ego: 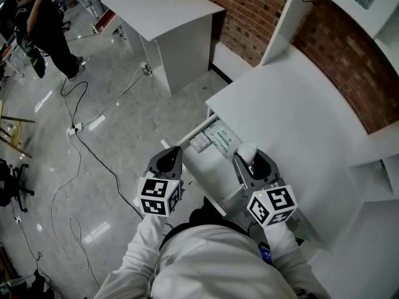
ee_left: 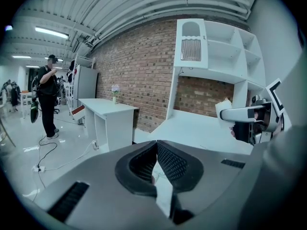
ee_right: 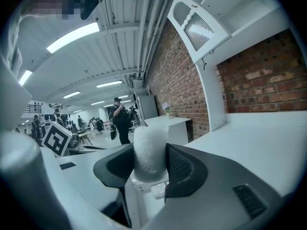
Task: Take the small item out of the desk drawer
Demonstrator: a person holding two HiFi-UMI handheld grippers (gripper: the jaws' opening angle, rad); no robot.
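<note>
Right gripper (ee_right: 149,153) was clamped on the small item (ee_right: 149,145), pads on its two flanks. The item was held up over the open drawer (ego: 209,167), by the near-left edge of the desk (ego: 299,117). Left gripper (ee_left: 156,146) had its jaws together with nothing in them.

The item was a white stubby cylinder with a domed top and a gauzy, mesh-like skin. It was likely light and somewhat soft, so squashing looked a bigger risk than slipping. A mid-body grip seemed right. The jaw pads were black and cross-hatched, the desk smooth white laminate.
</note>
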